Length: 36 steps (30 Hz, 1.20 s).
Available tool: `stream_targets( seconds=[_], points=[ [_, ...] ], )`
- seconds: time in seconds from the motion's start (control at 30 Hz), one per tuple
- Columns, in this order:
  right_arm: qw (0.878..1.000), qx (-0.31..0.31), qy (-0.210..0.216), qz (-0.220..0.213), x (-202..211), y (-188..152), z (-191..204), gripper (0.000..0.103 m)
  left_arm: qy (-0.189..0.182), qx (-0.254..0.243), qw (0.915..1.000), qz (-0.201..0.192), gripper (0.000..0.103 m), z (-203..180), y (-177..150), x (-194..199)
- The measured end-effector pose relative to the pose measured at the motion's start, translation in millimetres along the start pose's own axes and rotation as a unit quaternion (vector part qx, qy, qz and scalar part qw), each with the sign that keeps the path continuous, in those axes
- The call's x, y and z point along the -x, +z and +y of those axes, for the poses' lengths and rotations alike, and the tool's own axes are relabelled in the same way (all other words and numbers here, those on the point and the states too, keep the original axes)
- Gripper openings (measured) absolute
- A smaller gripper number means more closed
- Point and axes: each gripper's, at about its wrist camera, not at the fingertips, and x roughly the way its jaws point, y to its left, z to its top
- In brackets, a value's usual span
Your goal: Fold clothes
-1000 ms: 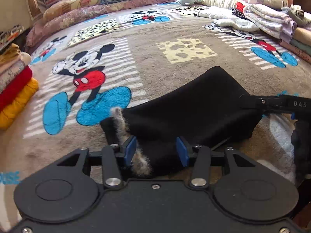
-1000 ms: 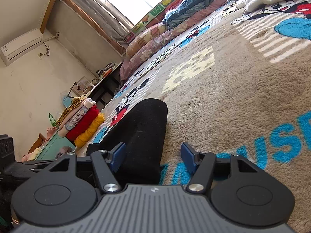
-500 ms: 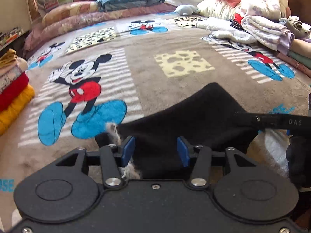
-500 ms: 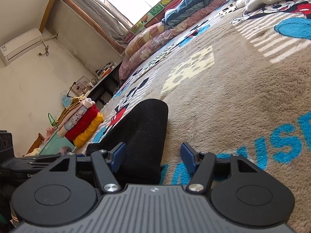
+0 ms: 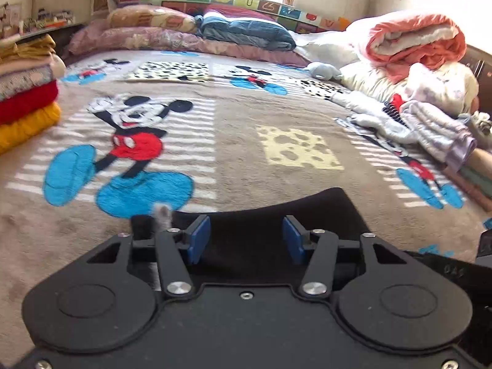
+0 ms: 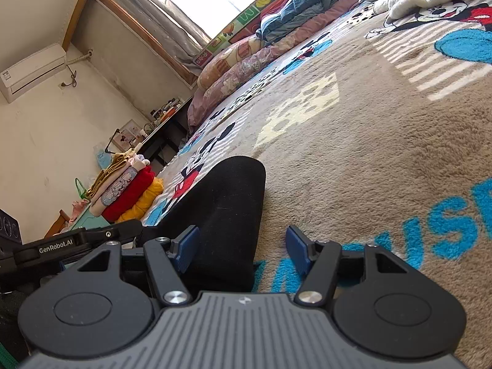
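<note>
On the blanket [image 5: 246, 129], my left gripper [image 5: 246, 240] and right gripper [image 6: 241, 250] gape over the black garment's [image 6: 227, 203] edges; stacks [image 5: 21, 98] flank.

black garment [image 6: 227, 212], blanket [image 6: 369, 153], right claw [image 6: 241, 247] open

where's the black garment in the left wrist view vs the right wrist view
Left wrist: the black garment lies low in the centre, running under the open blue fingertips.
Right wrist: the black garment is lower centre-left, between and beyond the open fingers.
Shared landmark: the stack of folded clothes, red over yellow, at the left in both.
</note>
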Motion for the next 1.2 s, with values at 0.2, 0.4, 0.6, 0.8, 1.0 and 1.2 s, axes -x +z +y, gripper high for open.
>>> stream_targets(
  seconds=[0.2,0.4,0.6,0.8,1.0,1.2],
  points=[
    [1.0,0.0,0.0,0.001,0,1,0,0.062,0.095,0.028,0.995,-0.005,0.045,24,-9,16],
    [1.0,0.002,-0.002,0.001,-1,1,0,0.062,0.115,0.052,0.9913,-0.037,0.057,44,-7,53],
    [1.0,0.003,-0.003,0.0,0,0,1,0.062,0.105,0.005,0.9945,-0.007,0.044,24,-8,41],
    [1.0,0.003,-0.003,0.001,-1,1,1,0.062,0.153,-0.02,0.9872,0.04,0.02,20,-10,7],
    [1.0,0.002,-0.004,0.003,0,1,2,0.062,0.195,0.019,0.9805,0.004,0.02,33,-8,37],
    [1.0,-0.026,-0.003,0.014,1,8,0,0.063,0.102,0.141,0.9845,-0.021,0.067,65,-19,48]
  ],
)
